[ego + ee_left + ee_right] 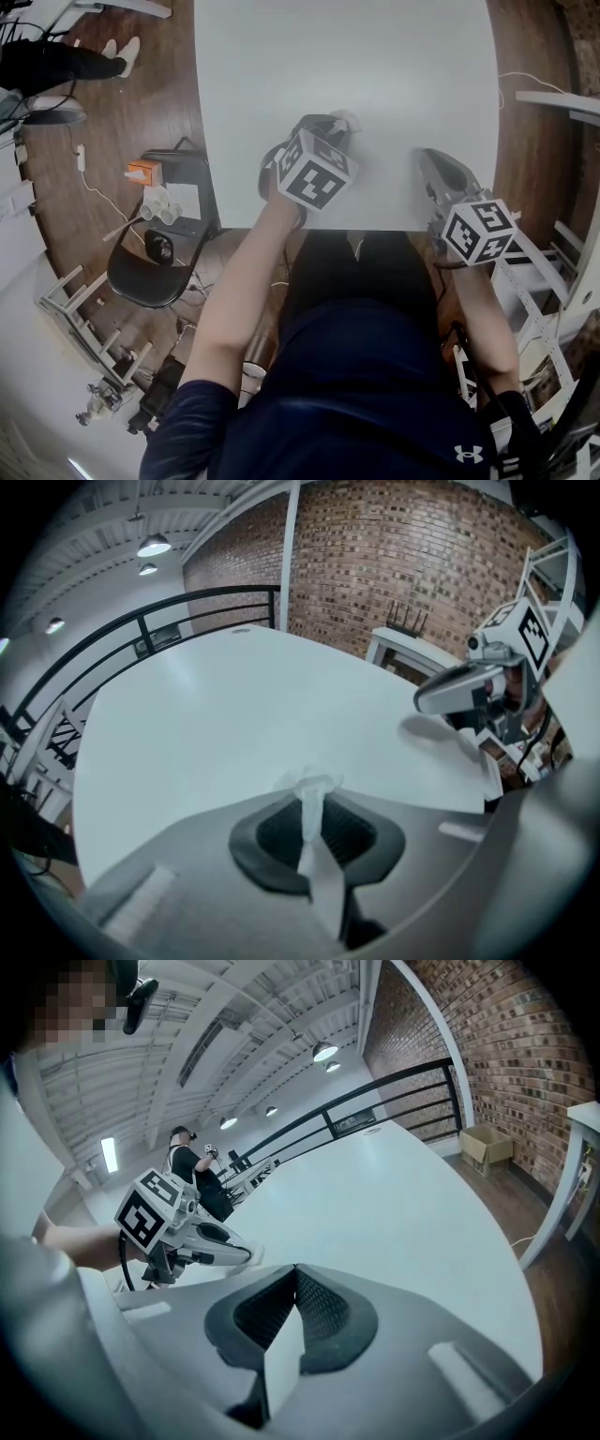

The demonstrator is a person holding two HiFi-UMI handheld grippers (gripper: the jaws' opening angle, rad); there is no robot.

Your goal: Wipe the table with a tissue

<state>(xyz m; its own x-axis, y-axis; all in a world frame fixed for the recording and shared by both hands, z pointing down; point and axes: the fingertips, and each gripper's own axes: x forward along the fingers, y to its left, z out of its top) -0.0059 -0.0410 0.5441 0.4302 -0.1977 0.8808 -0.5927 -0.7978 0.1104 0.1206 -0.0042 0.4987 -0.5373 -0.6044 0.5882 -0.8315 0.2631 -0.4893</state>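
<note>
Pinching a tissue point(312, 829) between its jaws, the left gripper point(336, 124) hangs over the white table point(375, 66), close to the near edge and a bit left of centre. The left gripper view shows the jaws shut tight on the white strip, with a crumpled tuft poking out past the tips toward the tabletop. Whether the tuft touches the surface can't be told.

The right gripper point(427, 157) sits to the right, w/ its tips just over the table's near edge and clear of the left one. Its own view shows the jaws pressed together w/ nothing between them. Both marker cubes face up at the head camera, and the person's forearms reach in from the near side.

Tabletop looks bare apart from the two tools. A black chair point(150, 274) stands on the wood floor point(141, 112) off the near-left corner, w/ an orange box point(142, 172) just beyond it. A second person point(190, 1162) stands at the far left. A brick wall point(403, 555) and a black railing point(141, 622) lie beyond the table; a cardboard box point(487, 1147) sits on the floor by the wall.
</note>
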